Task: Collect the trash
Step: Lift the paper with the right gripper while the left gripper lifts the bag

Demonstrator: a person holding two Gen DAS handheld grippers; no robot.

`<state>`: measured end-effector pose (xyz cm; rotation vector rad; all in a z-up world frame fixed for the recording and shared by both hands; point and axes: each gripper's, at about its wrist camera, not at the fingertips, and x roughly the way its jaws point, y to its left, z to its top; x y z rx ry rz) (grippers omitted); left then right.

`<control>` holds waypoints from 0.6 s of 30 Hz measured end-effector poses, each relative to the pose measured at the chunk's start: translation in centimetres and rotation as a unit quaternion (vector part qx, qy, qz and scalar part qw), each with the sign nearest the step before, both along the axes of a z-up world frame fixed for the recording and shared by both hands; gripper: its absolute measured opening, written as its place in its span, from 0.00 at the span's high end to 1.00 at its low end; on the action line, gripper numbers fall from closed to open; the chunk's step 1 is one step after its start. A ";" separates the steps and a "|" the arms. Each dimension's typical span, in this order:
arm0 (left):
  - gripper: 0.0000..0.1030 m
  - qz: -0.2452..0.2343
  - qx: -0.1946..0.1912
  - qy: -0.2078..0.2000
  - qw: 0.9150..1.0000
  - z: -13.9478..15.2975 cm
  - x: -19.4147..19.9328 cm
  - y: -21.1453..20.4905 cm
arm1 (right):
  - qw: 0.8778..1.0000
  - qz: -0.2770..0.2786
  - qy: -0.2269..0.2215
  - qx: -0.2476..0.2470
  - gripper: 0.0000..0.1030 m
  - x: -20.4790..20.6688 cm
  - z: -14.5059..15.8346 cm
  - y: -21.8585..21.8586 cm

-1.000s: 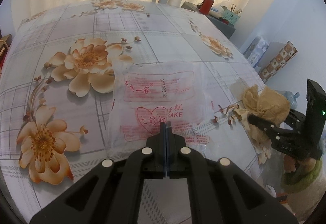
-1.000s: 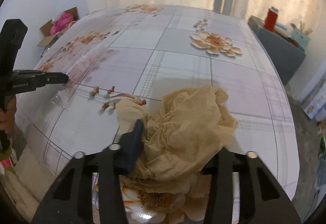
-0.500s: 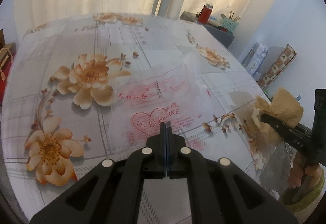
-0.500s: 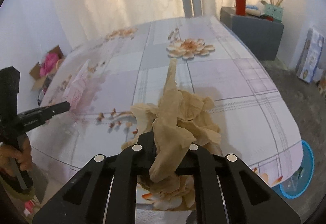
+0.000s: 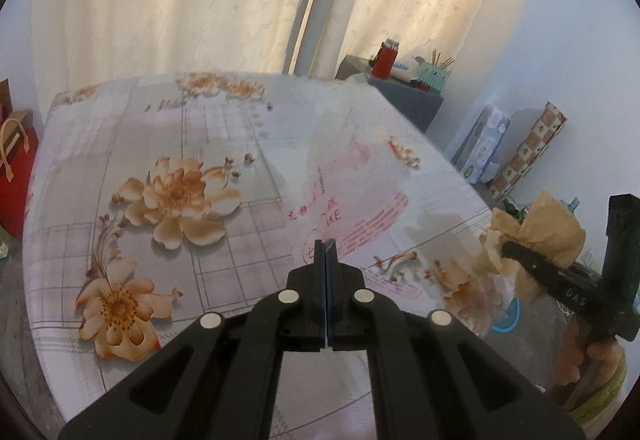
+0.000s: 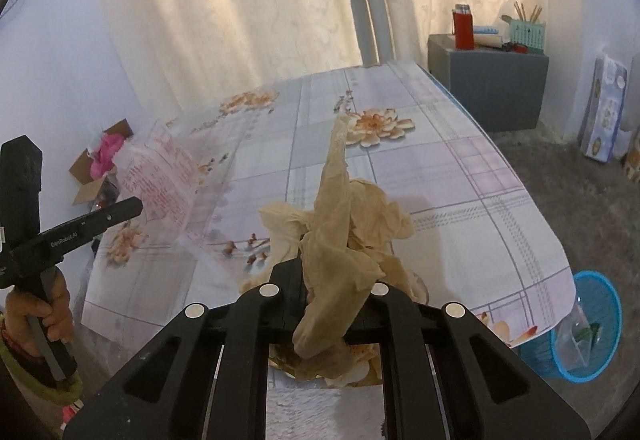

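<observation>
The left claw [image 5: 326, 244] is clamped on a clear plastic wrapper [image 5: 352, 175] with red print, held up above the flowered bench [image 5: 132, 143]. The right claw [image 6: 332, 272] is clamped on crumpled brown paper [image 6: 340, 215], also above the bench. Beyond the bench's right edge, a blue basket [image 6: 588, 328] sits on the floor.

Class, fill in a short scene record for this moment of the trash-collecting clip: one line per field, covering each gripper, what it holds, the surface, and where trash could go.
left gripper: shut on clear plastic bag
clear plastic bag: transparent, red print, lifted off the table
right gripper: shut on crumpled brown paper
crumpled brown paper: bunched wad, one strip sticking up
table: covered by a flower-print checked cloth
blue basket: on the floor by the table's right corner, something clear inside
person's hand: grips the left gripper's handle
</observation>
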<state>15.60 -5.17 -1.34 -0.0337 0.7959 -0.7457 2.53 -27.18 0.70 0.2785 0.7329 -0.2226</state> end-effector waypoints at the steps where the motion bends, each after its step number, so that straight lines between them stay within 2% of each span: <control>1: 1.00 -0.001 -0.002 -0.002 1.000 0.2 -0.1 0.0 | 1.000 0.000 -0.002 0.001 0.90 -0.1 0.1 0.0; 18: 1.00 -0.026 -0.021 -0.036 0.999 3.8 -2.6 -1.3 | 0.999 -0.012 -0.033 0.016 0.90 -3.1 1.6 -0.5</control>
